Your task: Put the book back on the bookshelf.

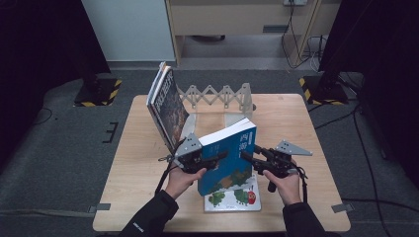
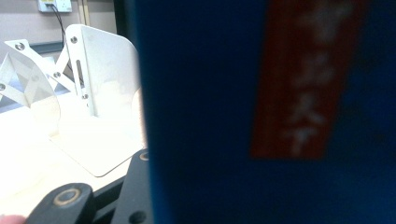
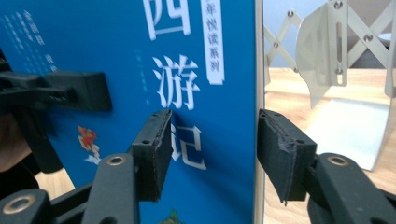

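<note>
A blue paperback (image 1: 232, 153) with white Chinese lettering stands upright in the middle of the table. My left gripper (image 1: 217, 159) is shut on its near left edge and holds it up. In the right gripper view one of the left gripper's fingers (image 3: 74, 91) lies flat on the cover (image 3: 116, 56). In the left gripper view the book's blue spine (image 2: 261, 116) with a red label stands very close. My right gripper (image 3: 212, 149) straddles the book's right edge with room between its pads and the book. It comes in from the right (image 1: 247, 157).
A white accordion book rack (image 1: 217, 96) stands at the back of the wooden table (image 1: 306, 128), and a dark-covered book (image 1: 168, 106) leans in its left end. A caterpillar picture book (image 1: 237, 197) lies flat under the blue one. Rack plates (image 3: 336, 51) stand just behind.
</note>
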The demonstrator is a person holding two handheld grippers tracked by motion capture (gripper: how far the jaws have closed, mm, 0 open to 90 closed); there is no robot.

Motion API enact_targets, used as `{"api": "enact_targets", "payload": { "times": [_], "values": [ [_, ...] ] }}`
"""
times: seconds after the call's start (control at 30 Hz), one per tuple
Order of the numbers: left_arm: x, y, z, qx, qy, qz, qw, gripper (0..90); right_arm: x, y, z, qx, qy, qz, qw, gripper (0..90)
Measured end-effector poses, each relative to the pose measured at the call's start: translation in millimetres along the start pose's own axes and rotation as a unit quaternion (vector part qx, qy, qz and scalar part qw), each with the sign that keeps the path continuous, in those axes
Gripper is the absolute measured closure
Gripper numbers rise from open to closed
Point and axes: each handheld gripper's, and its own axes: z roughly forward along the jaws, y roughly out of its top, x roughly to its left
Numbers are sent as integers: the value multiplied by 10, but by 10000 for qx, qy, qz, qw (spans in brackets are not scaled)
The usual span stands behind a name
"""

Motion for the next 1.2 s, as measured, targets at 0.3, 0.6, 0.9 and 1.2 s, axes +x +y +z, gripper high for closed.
{"api": "enact_targets", "payload": {
  "times": [0.3, 0.6, 0.9, 1.2],
  "values": [
    [3, 70, -40, 199, 83, -234, 9995, 602, -177, -66, -105, 219, -428, 203, 9986, 386],
    [56, 165, -124, 453, 165, -692, 9964, 605, -319, -126, -176, 730, -1283, 130, 9890, 308],
    [90, 322, -291, 559, 304, -752, 9951, 606, -514, -242, -260, 1596, -2262, -88, 9609, 240],
    [187, 388, -413, 558, 500, -902, 9931, 607, -685, -354, -329, 2287, -2816, -132, 9318, 206]
  ]
}}
